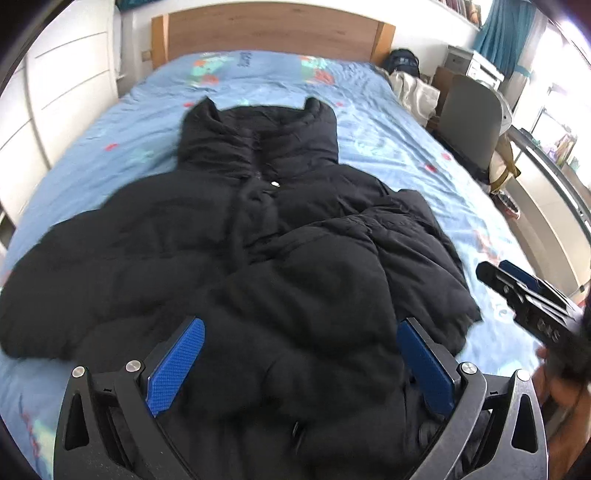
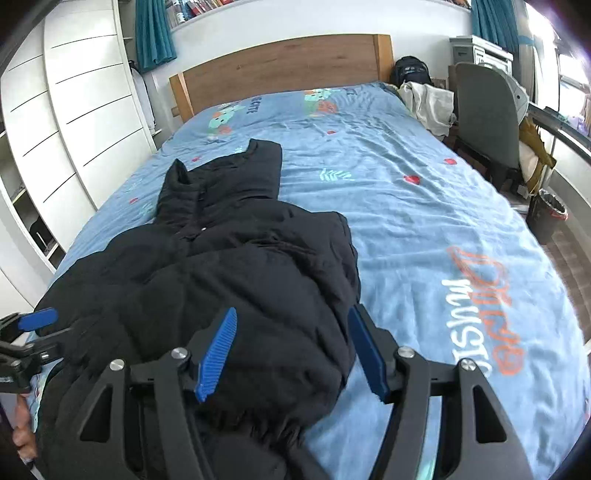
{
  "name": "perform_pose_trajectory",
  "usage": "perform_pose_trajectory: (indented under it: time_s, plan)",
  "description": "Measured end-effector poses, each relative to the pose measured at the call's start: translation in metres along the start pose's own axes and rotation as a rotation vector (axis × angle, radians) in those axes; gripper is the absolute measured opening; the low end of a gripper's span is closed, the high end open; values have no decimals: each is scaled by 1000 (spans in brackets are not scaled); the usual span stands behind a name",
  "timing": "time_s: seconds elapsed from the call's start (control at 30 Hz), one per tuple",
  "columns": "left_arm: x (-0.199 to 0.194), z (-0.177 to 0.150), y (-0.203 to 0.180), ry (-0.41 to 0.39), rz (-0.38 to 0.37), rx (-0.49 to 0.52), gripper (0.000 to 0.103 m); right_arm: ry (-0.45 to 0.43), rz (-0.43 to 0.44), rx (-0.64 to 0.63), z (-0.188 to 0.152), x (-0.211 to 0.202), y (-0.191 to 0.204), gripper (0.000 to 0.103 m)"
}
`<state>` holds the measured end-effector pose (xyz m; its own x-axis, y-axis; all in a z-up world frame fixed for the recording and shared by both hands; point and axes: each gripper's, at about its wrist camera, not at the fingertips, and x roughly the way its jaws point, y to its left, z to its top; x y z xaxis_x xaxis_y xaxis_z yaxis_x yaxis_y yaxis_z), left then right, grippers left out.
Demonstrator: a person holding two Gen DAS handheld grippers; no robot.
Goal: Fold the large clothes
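Observation:
A black puffer jacket (image 1: 258, 236) lies front up on the blue bed sheet (image 1: 110, 122), collar toward the headboard. Its right sleeve is folded over the body. My left gripper (image 1: 301, 332) is open above the jacket's lower part, its blue pads apart with fabric between them. In the right wrist view the jacket (image 2: 229, 266) fills the lower left. My right gripper (image 2: 291, 332) is open over the jacket's right hem edge. The right gripper also shows at the right edge of the left wrist view (image 1: 524, 288), and the left gripper at the left edge of the right wrist view (image 2: 33, 325).
A wooden headboard (image 1: 273, 29) stands at the far end. White wardrobe doors (image 2: 74, 110) line the left side. A grey chair (image 2: 484, 114), clothes, a backpack and a dark bin (image 2: 546, 218) stand to the right of the bed.

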<state>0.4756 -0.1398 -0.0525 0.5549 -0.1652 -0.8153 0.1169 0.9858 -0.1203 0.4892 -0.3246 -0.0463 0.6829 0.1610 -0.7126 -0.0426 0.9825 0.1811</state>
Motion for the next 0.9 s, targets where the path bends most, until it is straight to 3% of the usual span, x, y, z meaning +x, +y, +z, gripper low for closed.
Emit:
perform_pose_trajectory:
  time_s: [0.23,0.3,0.5,0.6,0.7,0.77,0.9]
  plan:
    - [85,-11,16,112,83,-19,103,74,21,13,-17,67,-3,62]
    - [87,-18,22,107,77,-8,102,92,27,28,-27,80,-8,62]
    - [49,-32,26,38,131,35,102,87,-28,45,-36,73,-13,62]
    - [57,-38,32,94,131,26,102,61,-1,48,-39,54,-7,62]
    - [45,-39,37,103,141,-10,101,133,12,51,-49,54,-6,62]
    - [21,-39,40,72,137,-7,100,157,-17,88,-54,47,-12,62]
    - [-37,-50,38,-2,174,32,100,123,-39,100,-55,1,-5,62]
